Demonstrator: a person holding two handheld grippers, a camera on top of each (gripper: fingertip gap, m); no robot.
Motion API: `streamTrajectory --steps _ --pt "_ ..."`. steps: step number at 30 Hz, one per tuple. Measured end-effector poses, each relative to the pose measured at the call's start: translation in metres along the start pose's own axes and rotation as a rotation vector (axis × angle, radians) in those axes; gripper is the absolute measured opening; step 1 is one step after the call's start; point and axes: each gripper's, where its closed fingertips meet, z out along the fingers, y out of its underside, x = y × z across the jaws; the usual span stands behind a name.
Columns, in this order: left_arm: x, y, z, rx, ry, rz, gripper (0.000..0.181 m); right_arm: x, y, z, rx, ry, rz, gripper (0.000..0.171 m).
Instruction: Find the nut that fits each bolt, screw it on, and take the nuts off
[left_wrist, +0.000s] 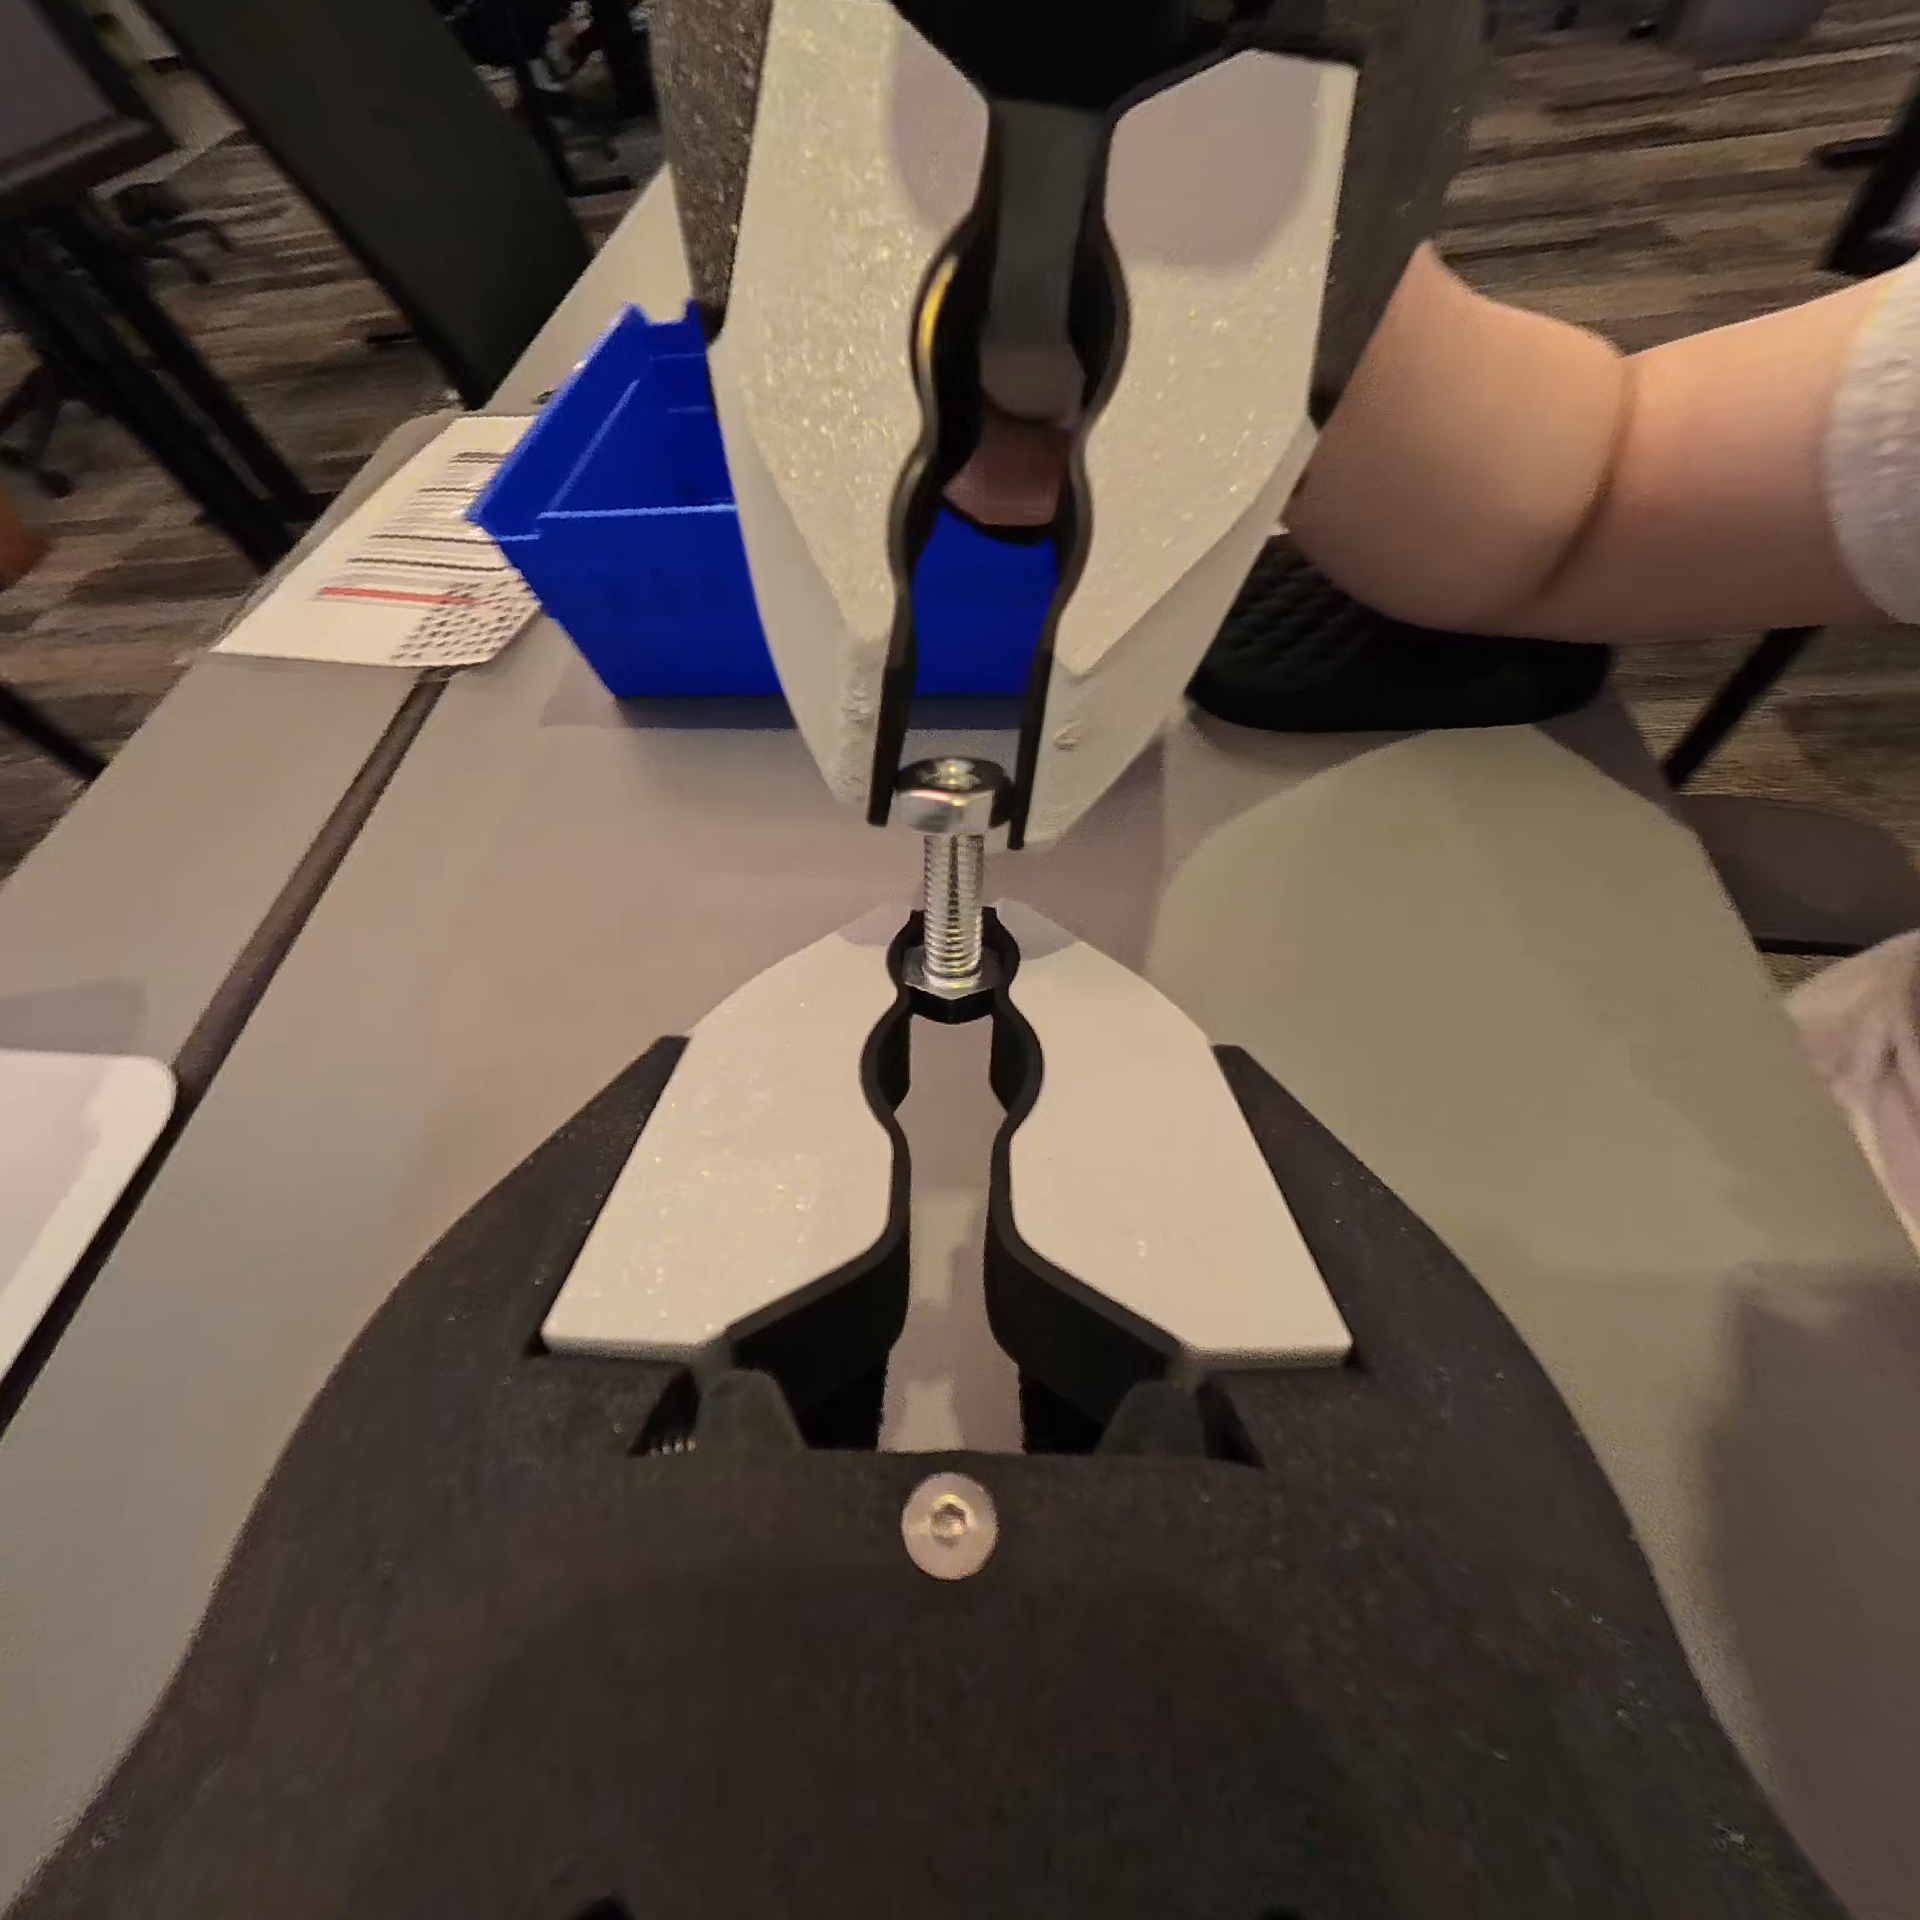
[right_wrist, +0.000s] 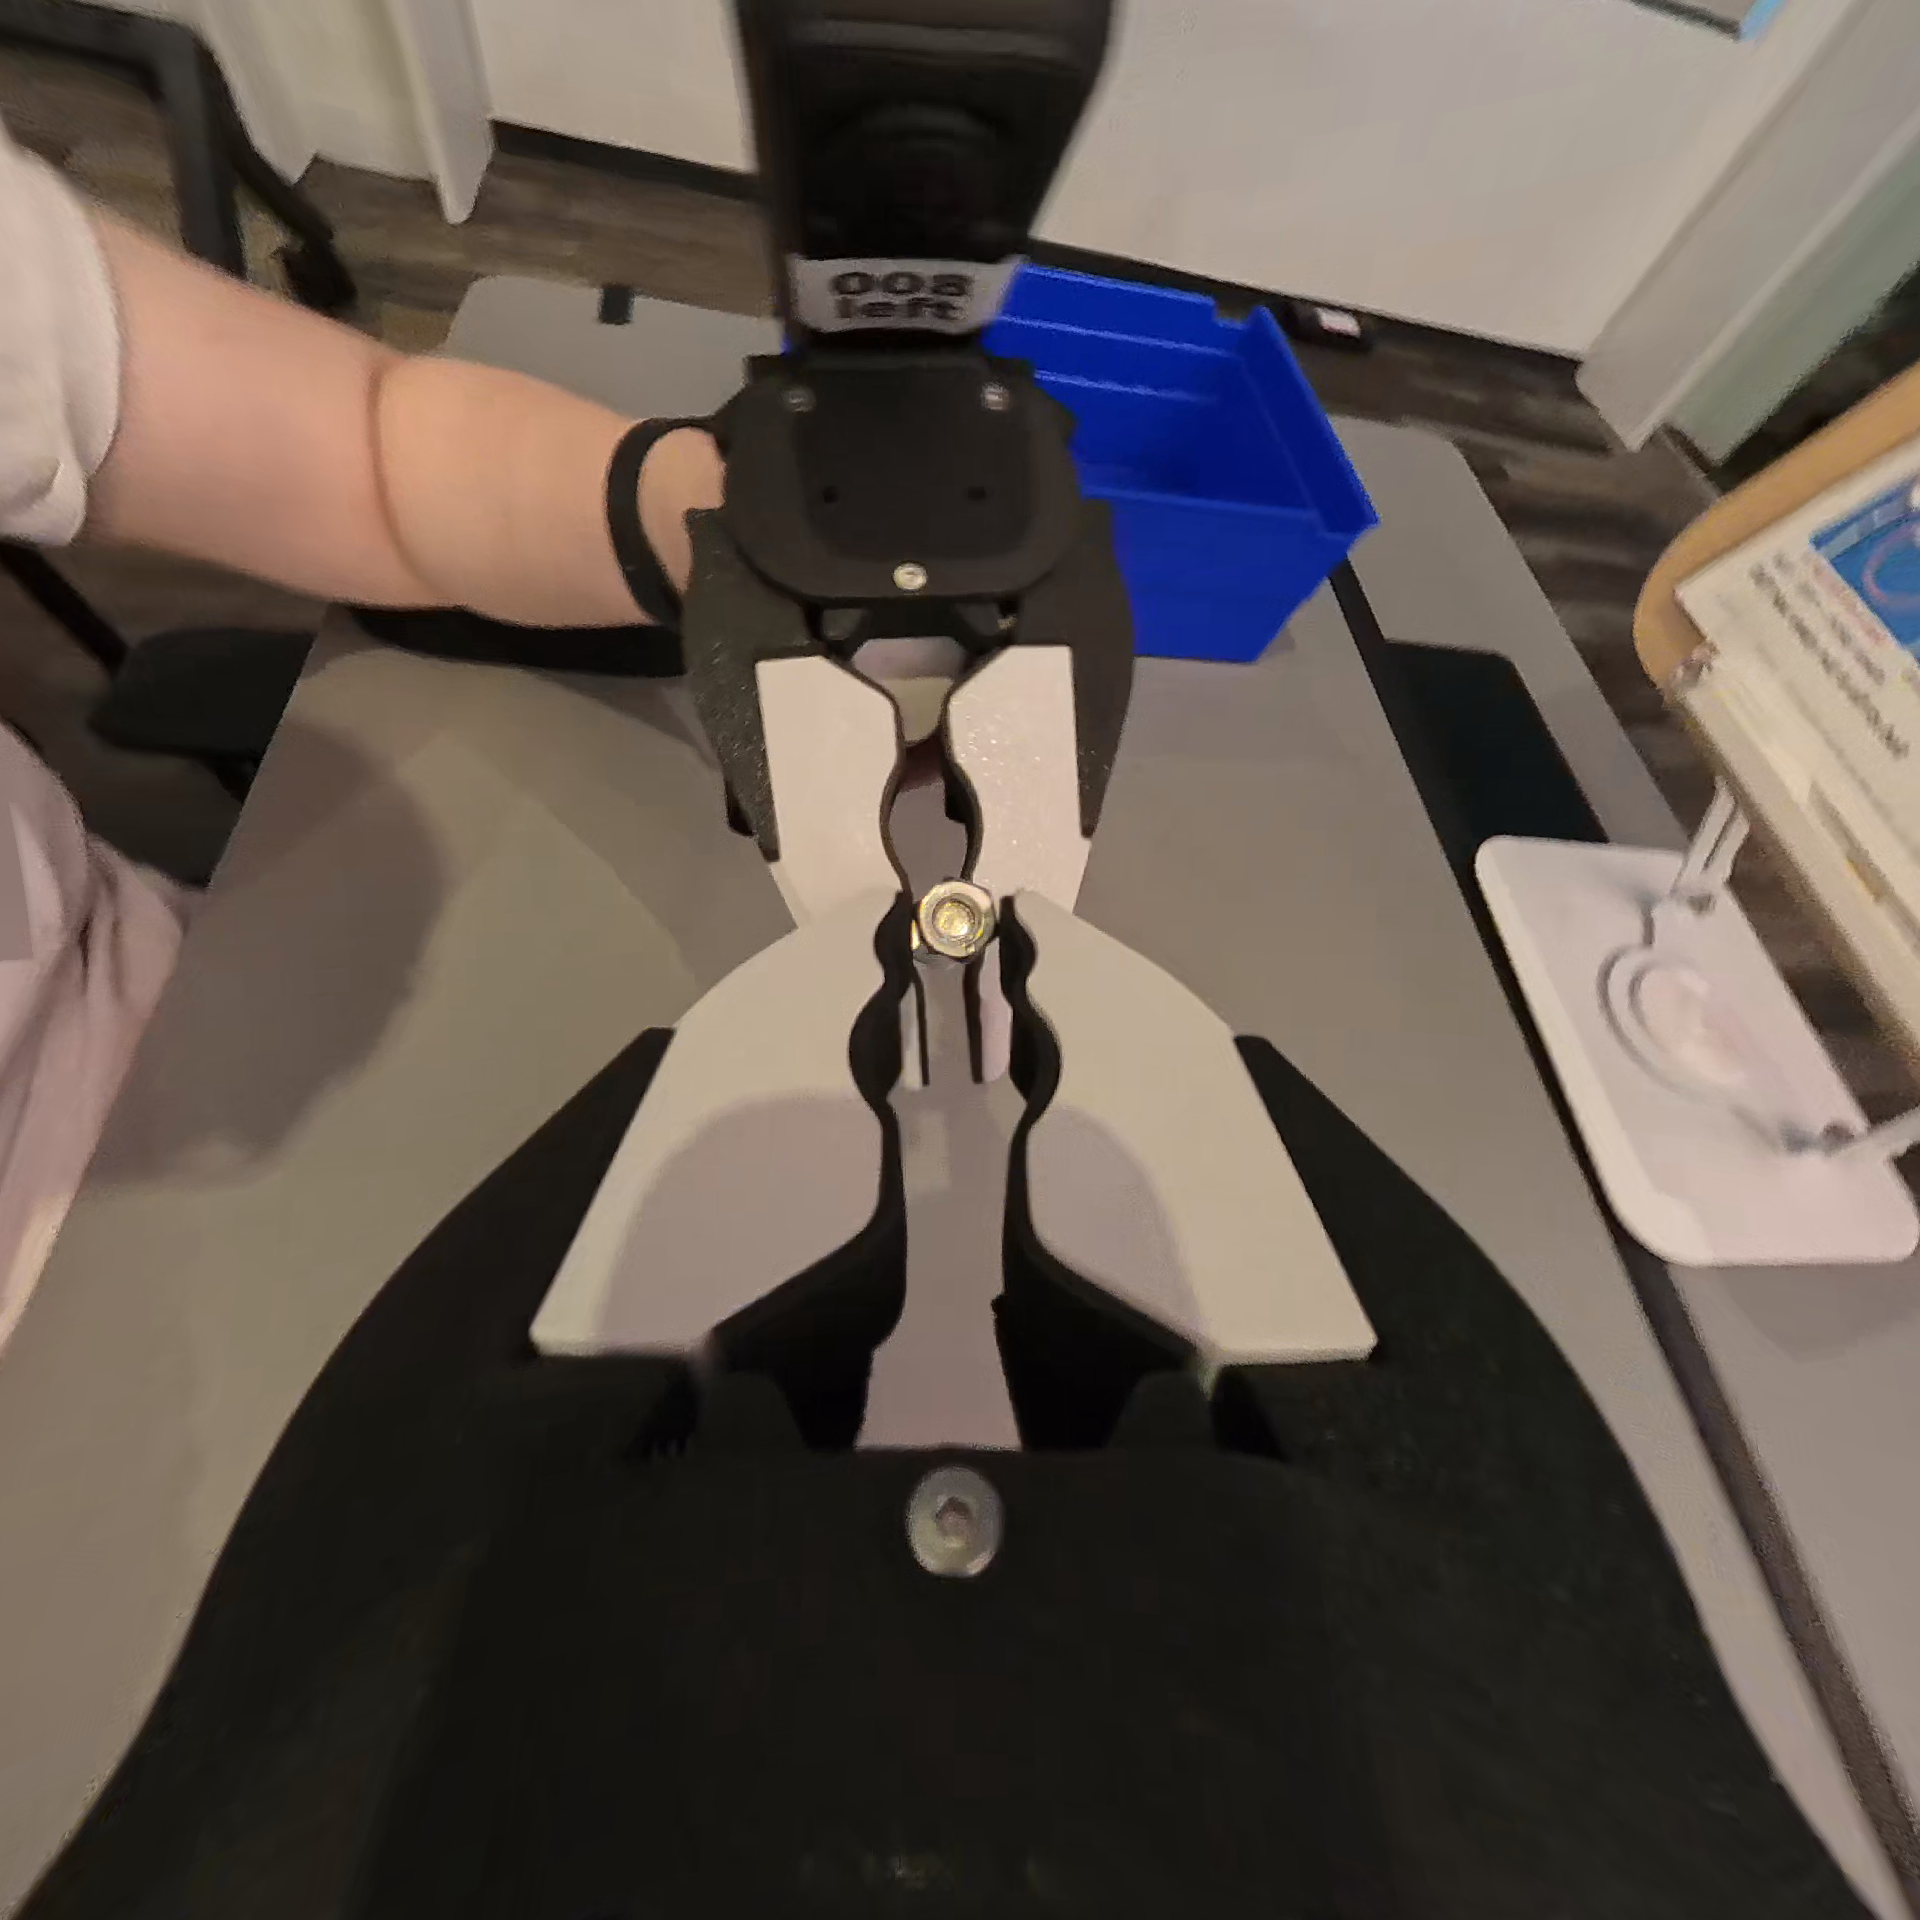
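In the left wrist view, a silver bolt (left_wrist: 951, 902) stands upright between two grippers above the grey table (left_wrist: 499, 935). My left gripper (left_wrist: 951, 975) is shut on a hex nut (left_wrist: 951, 977) that sits on the lower end of the bolt's thread. My right gripper (left_wrist: 951, 802) comes in from above and is shut on the bolt's head (left_wrist: 951, 781). In the right wrist view, my right gripper (right_wrist: 954, 935) grips the bolt head (right_wrist: 954, 923), seen end-on. The left gripper (right_wrist: 948, 1039) reaches in from the far side beneath it. The nut is hidden there.
A blue plastic bin (left_wrist: 644, 582) stands on the table behind the grippers and also shows in the right wrist view (right_wrist: 1205, 488). A printed sheet (left_wrist: 416, 561) lies beside it. A white stand (right_wrist: 1704, 1039) is at the right. A person's forearm (right_wrist: 416, 488) reaches in. Spacing between my two grippers at the tips: around 5 centimetres.
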Motion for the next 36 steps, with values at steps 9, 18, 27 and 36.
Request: streamTrajectory --steps 9,18,27,36 --pt "-0.023 0.012 0.003 -0.086 -0.187 0.021 0.009 0.014 0.011 0.009 -0.019 0.043 0.129 0.020" --pt "-0.018 0.016 0.007 -0.112 -0.166 0.041 0.009 0.009 0.012 -0.002 0.025 0.010 -0.177 0.029" --pt "-0.015 0.017 0.009 -0.128 -0.159 0.058 0.009 0.006 0.022 -0.001 -0.012 -0.014 -0.221 0.014" --pt "-0.028 0.021 0.006 -0.147 -0.237 0.053 0.009 0.016 0.023 0.004 -0.038 0.010 -0.016 0.014"
